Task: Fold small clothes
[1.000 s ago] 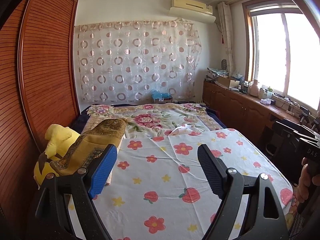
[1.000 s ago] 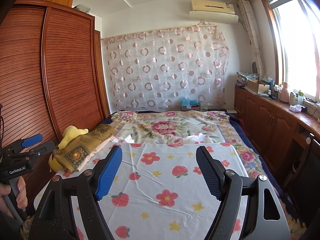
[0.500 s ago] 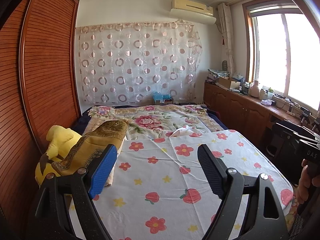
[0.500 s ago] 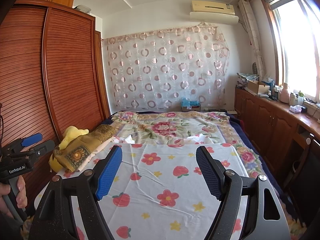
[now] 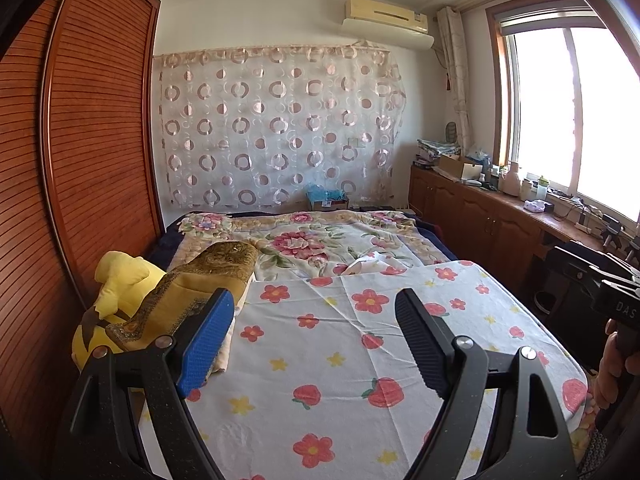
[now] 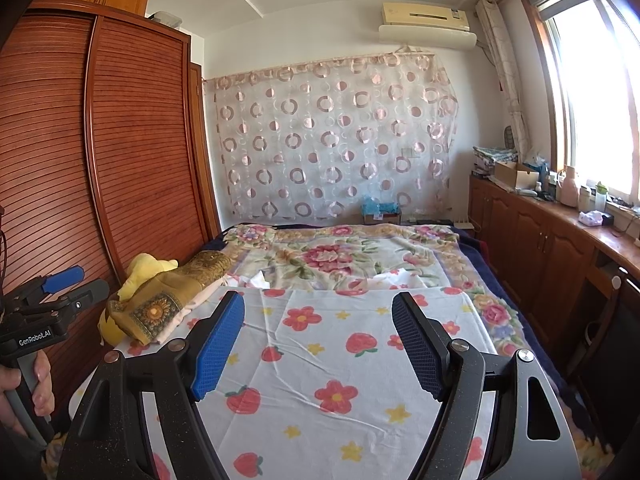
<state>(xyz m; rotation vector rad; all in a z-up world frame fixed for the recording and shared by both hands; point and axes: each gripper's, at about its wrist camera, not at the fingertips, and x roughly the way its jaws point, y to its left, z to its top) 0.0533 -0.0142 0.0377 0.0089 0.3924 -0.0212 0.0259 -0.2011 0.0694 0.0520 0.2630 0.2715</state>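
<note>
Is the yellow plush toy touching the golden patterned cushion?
Touching. The left wrist view shows the golden patterned cushion lying directly against the yellow plush toy, with no gap.

- Plush yellow stuffed toy: largely covered by the folded mustard-gold patterned cloth.
- Small white crumpled garment: kind indeterminate.
- Items on the long wooden bench under the window: too small to identify.
- Hand gripping the left claw's handle: cropped at the frame edge.

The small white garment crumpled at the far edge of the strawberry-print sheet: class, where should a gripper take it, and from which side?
Take the small white garment at its raised, peaked fold, coming from the near side over the strawberry-print sheet. That fold stands up off the bed, so open jaws can probably straddle it.
</note>
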